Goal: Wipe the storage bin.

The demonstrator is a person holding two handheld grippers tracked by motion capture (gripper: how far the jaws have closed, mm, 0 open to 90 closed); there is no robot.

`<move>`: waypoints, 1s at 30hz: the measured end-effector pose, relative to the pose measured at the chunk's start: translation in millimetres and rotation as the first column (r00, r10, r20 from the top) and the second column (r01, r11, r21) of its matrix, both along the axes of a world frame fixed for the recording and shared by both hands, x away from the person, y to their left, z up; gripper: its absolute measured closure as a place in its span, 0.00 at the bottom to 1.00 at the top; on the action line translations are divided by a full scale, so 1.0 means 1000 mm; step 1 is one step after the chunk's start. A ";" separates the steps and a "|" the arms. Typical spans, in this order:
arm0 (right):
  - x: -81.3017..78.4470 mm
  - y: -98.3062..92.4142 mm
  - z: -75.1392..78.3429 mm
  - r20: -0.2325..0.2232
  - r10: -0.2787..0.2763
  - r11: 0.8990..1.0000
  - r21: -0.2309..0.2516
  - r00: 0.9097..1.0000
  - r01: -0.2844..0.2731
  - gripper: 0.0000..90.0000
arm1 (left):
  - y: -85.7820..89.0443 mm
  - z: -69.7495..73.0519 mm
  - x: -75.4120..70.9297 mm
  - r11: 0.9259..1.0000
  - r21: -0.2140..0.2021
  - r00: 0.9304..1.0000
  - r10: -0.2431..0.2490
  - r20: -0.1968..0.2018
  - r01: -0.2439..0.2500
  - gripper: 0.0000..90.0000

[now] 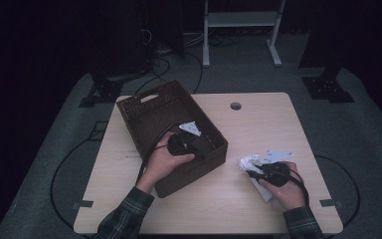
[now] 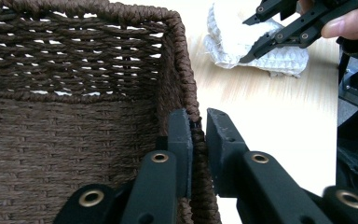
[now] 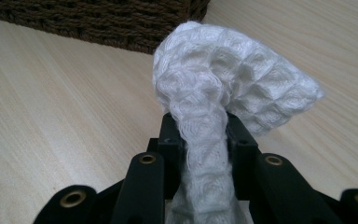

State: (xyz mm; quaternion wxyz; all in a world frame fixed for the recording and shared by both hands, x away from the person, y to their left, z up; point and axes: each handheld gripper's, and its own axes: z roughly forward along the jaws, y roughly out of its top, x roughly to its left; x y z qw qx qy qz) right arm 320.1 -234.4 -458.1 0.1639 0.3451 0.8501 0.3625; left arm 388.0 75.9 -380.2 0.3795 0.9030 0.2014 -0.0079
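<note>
Seen from above, a pale wooden counter (image 1: 258, 199) carries a dark brown woven basket (image 1: 149, 117), set at an angle on its left half, with a person's two plaid-sleeved forearms entering from the near edge. At the basket's near right wall, the left tongs (image 1: 199, 149) straddle the braided rim (image 2: 186, 93): one jaw stands inside the basket, the other outside, and the two are drawn nearly together, pinching the woven wall between them. On the bare counter to the right of the basket, apart from it, the right tongs (image 1: 251, 172) are pressed close on a white waffle-weave cloth (image 3: 228, 88), gripping a gathered fold that rises in a bunched crest beyond the jaw tips, with the rest of the cloth lying under the hand.
</note>
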 end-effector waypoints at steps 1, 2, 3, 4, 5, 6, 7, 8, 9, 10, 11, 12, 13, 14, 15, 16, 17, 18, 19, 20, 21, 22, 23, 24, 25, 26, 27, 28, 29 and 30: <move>0.000 -0.001 0.000 -0.002 -0.002 1.000 0.001 1.000 0.002 0.80 | 0.002 0.001 0.000 1.000 -0.001 1.000 -0.003 0.003 0.003 0.86; 0.000 -0.001 0.000 -0.002 -0.004 1.000 0.002 1.000 0.004 0.80 | 0.004 0.001 -0.001 1.000 -0.005 1.000 0.000 0.007 0.000 0.85; -0.001 -0.001 0.000 -0.003 -0.005 1.000 0.002 1.000 0.005 0.80 | 0.006 0.002 -0.001 1.000 -0.009 1.000 0.004 0.008 -0.004 0.83; -0.001 -0.002 0.000 -0.003 -0.006 1.000 0.003 1.000 0.006 0.80 | 0.008 0.003 -0.002 1.000 -0.018 1.000 0.006 0.010 -0.006 0.83; -0.001 -0.002 0.000 -0.005 -0.007 1.000 0.002 1.000 0.007 0.80 | 0.011 0.004 -0.003 1.000 -0.016 1.000 0.002 0.010 -0.002 0.82; -0.001 -0.002 0.000 -0.005 -0.007 1.000 0.002 1.000 0.007 0.80 | 0.013 0.005 -0.004 1.000 -0.014 1.000 0.003 0.013 -0.003 0.81; -0.001 -0.002 0.000 -0.006 -0.008 1.000 0.005 1.000 0.008 0.80 | 0.016 0.006 -0.005 1.000 -0.013 1.000 0.001 0.014 -0.001 0.81; -0.002 -0.002 0.000 -0.006 -0.008 1.000 0.005 1.000 0.008 0.80 | 0.019 0.007 -0.007 1.000 -0.012 1.000 -0.001 0.009 0.001 0.80; -0.002 -0.002 0.000 -0.005 -0.008 1.000 0.004 1.000 0.008 0.80 | 0.021 0.007 -0.009 1.000 -0.012 1.000 -0.005 0.008 0.005 0.80; -0.002 -0.001 0.000 -0.008 -0.010 1.000 0.005 1.000 0.010 0.80 | 0.025 0.008 -0.012 1.000 -0.010 1.000 -0.003 0.005 0.003 0.80; -0.002 -0.001 0.000 -0.007 -0.010 1.000 0.004 1.000 0.010 0.80 | 0.027 0.008 -0.013 1.000 -0.008 1.000 -0.003 0.006 0.003 0.80; -0.002 -0.001 0.000 -0.005 -0.009 1.000 0.003 1.000 0.009 0.80 | 0.030 0.009 -0.015 1.000 -0.003 1.000 -0.001 0.007 0.001 0.81; -0.002 -0.001 0.000 -0.005 -0.008 1.000 0.002 1.000 0.008 0.80 | 0.032 0.009 -0.016 1.000 -0.003 1.000 0.004 0.005 -0.004 0.83; -0.002 -0.001 0.000 -0.007 -0.009 1.000 0.003 1.000 0.009 0.80 | 0.034 0.009 -0.016 1.000 -0.001 1.000 0.001 -0.001 -0.001 0.86; -0.002 0.000 0.000 -0.006 -0.009 1.000 0.002 1.000 0.009 0.80 | 0.034 0.008 -0.015 1.000 -0.002 1.000 -0.008 -0.009 0.008 0.88; -0.002 0.000 0.000 -0.006 -0.009 1.000 0.002 1.000 0.009 0.80 | 0.033 0.007 -0.015 1.000 0.001 1.000 -0.009 -0.015 0.009 0.89; -0.002 0.000 0.000 -0.007 -0.009 1.000 0.003 1.000 0.009 0.80 | 0.031 0.005 -0.014 1.000 -0.005 1.000 -0.011 -0.020 0.011 0.90; -0.002 0.000 0.000 -0.007 -0.011 1.000 0.003 1.000 0.011 0.80 | 0.029 0.004 -0.014 1.000 0.001 1.000 -0.015 -0.018 0.015 0.90; -0.002 0.000 0.000 -0.006 -0.010 1.000 0.004 1.000 0.010 0.80 | 0.026 0.002 -0.013 1.000 0.007 1.000 -0.019 -0.019 0.019 0.90; -0.002 0.000 0.000 -0.005 -0.011 1.000 0.005 1.000 0.011 0.80 | 0.023 0.001 -0.013 1.000 0.010 1.000 -0.020 -0.014 0.020 0.90; -0.002 -0.001 0.000 -0.003 -0.009 1.000 0.002 1.000 0.009 0.80 | 0.019 0.002 -0.012 1.000 0.011 1.000 -0.021 -0.003 0.021 0.89; -0.002 -0.001 0.000 -0.004 -0.009 1.000 0.000 1.000 0.009 0.80 | 0.017 0.002 -0.011 1.000 0.012 1.000 -0.020 0.002 0.020 0.89; -0.002 -0.001 0.000 -0.004 -0.010 1.000 0.001 1.000 0.010 0.80 | 0.016 0.001 -0.011 1.000 0.013 1.000 -0.023 0.004 0.023 0.89; -0.001 -0.001 0.000 -0.004 -0.010 1.000 0.000 1.000 0.010 0.80 | 0.013 0.001 -0.010 1.000 0.006 1.000 -0.019 0.005 0.019 0.89; -0.001 -0.001 0.000 -0.004 -0.011 1.000 0.001 1.000 0.011 0.80 | 0.010 0.000 -0.009 1.000 0.002 1.000 -0.022 0.008 0.022 0.89; -0.001 -0.001 0.000 -0.005 -0.012 1.000 0.001 1.000 0.012 0.80 | 0.008 0.000 -0.008 1.000 0.000 1.000 -0.026 0.012 0.026 0.89; -0.001 -0.002 0.000 -0.004 -0.010 1.000 -0.001 1.000 0.010 0.80 | 0.005 0.000 -0.007 1.000 -0.005 0.999 -0.027 0.018 0.027 0.88; -0.001 -0.002 0.000 -0.002 -0.009 1.000 -0.004 1.000 0.009 0.80 | 0.003 -0.001 -0.005 0.999 -0.009 0.999 -0.032 0.023 0.032 0.88; -0.001 -0.002 0.000 -0.003 -0.010 1.000 -0.003 1.000 0.010 0.80 | 0.001 -0.002 -0.005 0.999 -0.020 0.999 -0.033 0.028 0.034 0.87; -0.001 -0.002 0.000 -0.003 -0.011 1.000 -0.003 1.000 0.011 0.80 | -0.001 -0.003 -0.003 0.999 -0.029 0.999 -0.039 0.029 0.039 0.87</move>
